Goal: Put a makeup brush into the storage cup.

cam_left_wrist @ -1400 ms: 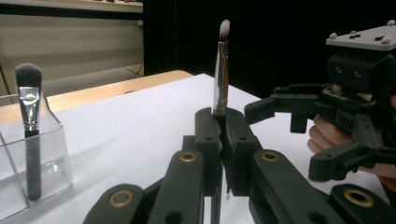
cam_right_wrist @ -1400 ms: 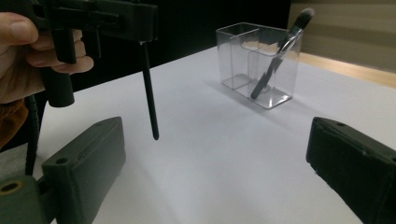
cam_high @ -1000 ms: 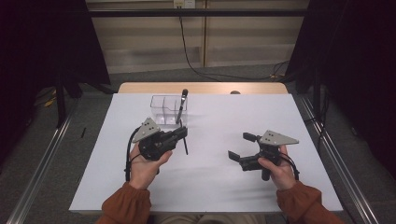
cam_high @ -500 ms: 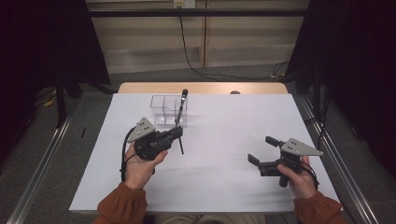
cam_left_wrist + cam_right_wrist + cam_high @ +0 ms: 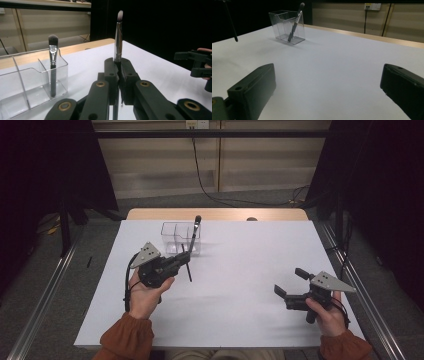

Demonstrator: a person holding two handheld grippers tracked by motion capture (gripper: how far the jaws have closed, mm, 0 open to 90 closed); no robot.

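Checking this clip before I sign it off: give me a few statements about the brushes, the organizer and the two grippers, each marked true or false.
1. The left gripper is shut on a slim makeup brush. True.
2. The clear organizer holds no brush. False: a dark-handled brush stands in its end compartment, leaning on the wall.
3. The right gripper is open with nothing between its jaws. True.
4. The right gripper rests against the organizer. False: it is far off, near the table's right edge.
5. The held brush's bristles point down. False: in the left gripper view they point up.
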